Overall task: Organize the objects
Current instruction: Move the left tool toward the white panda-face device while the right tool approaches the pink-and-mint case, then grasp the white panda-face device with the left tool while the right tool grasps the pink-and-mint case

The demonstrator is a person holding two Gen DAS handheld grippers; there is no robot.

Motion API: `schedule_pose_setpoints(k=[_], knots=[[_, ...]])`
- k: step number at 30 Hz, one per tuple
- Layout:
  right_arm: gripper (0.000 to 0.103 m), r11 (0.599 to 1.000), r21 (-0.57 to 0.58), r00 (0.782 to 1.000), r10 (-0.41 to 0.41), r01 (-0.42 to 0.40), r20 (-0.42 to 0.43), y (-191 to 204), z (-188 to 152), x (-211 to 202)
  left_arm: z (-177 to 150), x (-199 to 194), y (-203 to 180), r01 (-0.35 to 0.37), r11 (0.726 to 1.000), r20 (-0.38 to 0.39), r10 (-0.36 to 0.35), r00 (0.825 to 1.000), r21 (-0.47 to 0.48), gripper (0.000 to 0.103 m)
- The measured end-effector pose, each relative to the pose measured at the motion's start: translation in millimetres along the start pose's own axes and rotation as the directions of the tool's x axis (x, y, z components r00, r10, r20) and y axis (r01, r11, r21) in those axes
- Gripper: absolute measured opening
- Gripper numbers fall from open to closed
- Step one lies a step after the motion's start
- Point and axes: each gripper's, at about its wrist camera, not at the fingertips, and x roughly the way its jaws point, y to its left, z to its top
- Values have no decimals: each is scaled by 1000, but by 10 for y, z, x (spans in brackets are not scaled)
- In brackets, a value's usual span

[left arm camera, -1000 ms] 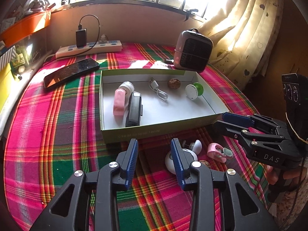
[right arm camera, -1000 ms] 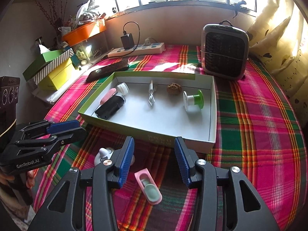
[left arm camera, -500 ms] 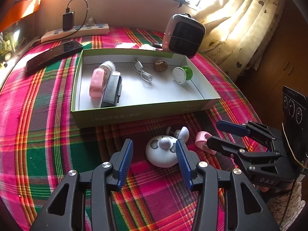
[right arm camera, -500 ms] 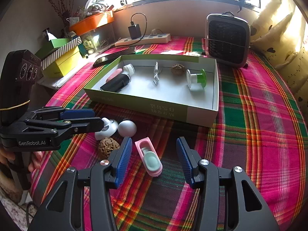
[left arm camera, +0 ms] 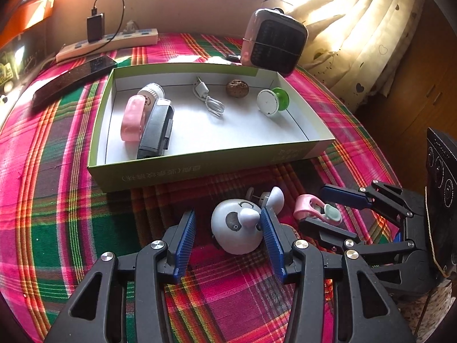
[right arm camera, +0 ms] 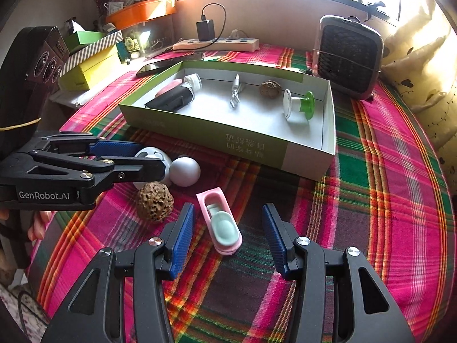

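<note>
Mid-task on the plaid desk (left arm camera: 57, 200): the green box (left arm camera: 200, 163) at frame centre already holds five items, while the open left gripper (left arm camera: 228, 237) straddles a panda toy (left arm camera: 237, 228) and the open right gripper (right arm camera: 228, 234) frames a pink case (right arm camera: 222, 220), a walnut (right arm camera: 155, 201) still loose.
</note>
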Motion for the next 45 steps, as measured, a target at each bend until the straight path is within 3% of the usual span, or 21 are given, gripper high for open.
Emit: schedule_pose_setpoints(k=[14, 20, 24, 45], knots=[[49, 999, -16, 999, -36, 35, -5, 0, 13, 11, 10, 5, -16, -14, 1000, 3, 14, 1000, -2, 44], [31, 999, -21, 1000, -31, 31, 1, 2, 9, 3, 15, 0, -44, -1, 1000, 3, 1, 1000, 5, 32], [18, 999, -24, 1000, -31, 31, 5, 2, 11, -1, 12, -8, -77, -13, 1000, 7, 13, 1000, 17, 31], [18, 999, -13, 999, -31, 31, 20, -15, 24, -36, 8, -33, -76, -34, 999, 23, 34, 999, 26, 30]])
